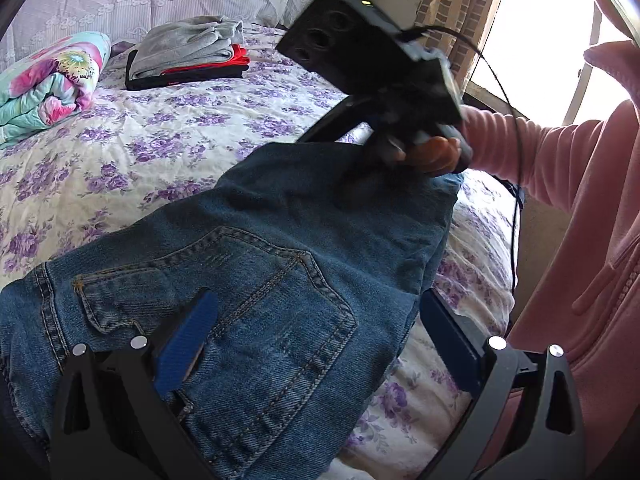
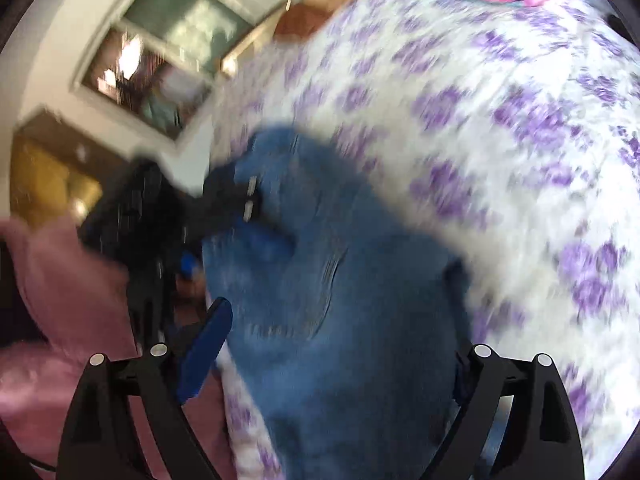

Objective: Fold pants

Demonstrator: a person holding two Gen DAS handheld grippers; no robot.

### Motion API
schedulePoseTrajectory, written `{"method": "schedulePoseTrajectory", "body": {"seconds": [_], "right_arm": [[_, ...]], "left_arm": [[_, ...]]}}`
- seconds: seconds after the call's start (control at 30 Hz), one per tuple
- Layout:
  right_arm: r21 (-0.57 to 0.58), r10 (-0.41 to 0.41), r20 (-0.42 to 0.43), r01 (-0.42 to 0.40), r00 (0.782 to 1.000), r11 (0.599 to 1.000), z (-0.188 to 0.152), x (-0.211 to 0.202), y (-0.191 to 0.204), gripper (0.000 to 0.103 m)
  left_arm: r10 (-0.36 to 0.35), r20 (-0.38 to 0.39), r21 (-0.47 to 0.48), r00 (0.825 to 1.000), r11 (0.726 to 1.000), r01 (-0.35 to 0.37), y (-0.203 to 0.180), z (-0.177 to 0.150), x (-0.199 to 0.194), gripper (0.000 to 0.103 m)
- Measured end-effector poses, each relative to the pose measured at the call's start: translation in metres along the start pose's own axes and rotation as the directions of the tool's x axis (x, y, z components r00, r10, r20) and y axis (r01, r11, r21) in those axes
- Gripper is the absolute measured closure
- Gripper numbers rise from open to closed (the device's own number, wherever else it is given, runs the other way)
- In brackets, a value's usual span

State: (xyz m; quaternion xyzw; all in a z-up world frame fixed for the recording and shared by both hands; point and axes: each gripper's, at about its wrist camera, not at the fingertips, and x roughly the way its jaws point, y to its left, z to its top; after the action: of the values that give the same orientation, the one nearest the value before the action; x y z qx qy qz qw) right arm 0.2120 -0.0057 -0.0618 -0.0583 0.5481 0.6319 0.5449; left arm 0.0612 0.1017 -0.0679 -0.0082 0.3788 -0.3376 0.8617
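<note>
jeans (image 1: 280, 264): folded on the flowered bed (image 1: 120, 152)
left claw (image 1: 316, 344): wide open over the jeans
right claw (image 2: 332, 352): spread open above the denim

Both grippers are the same build: black curved arms tipped with blue ribbed pads (image 1: 188, 344), with round silver screw heads at the pivots, same deal on the right gripper (image 2: 340, 364). The right one carries a chunky black camera box (image 1: 360, 40) with a small green light and a thin black cable (image 1: 516, 128) trailing off it. The person's wearing a fuzzy pink sleeve (image 1: 552, 152).
</note>
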Motion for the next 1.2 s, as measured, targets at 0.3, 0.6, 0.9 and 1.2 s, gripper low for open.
{"method": "schedulePoseTrajectory", "body": {"seconds": [0.3,0.6,0.9,1.2], "right_arm": [[0.089,0.062,0.148,-0.075,0.987,0.993,0.011,-0.028,-0.028,0.013],[-0.076,-0.147,-0.07,0.141,0.987,0.987,-0.027,-0.024,0.03,0.012],[-0.204,-0.313,-0.202,0.273,0.928,0.94,-0.042,0.01,0.048,0.012],[0.005,0.066,-0.027,-0.066,0.997,0.998,0.005,0.017,-0.004,0.011]], "left_arm": [[0.0,0.001,0.0,1.0,1.0,0.0,0.001,-0.001,-0.001,0.004],[0.0,0.001,0.002,1.0,1.0,0.0,0.0,-0.001,-0.001,0.004],[0.003,0.001,0.005,1.0,1.0,-0.003,-0.002,-0.002,-0.001,0.004],[0.003,0.003,0.004,1.0,1.0,-0.003,0.0,-0.002,-0.001,0.004]]}}
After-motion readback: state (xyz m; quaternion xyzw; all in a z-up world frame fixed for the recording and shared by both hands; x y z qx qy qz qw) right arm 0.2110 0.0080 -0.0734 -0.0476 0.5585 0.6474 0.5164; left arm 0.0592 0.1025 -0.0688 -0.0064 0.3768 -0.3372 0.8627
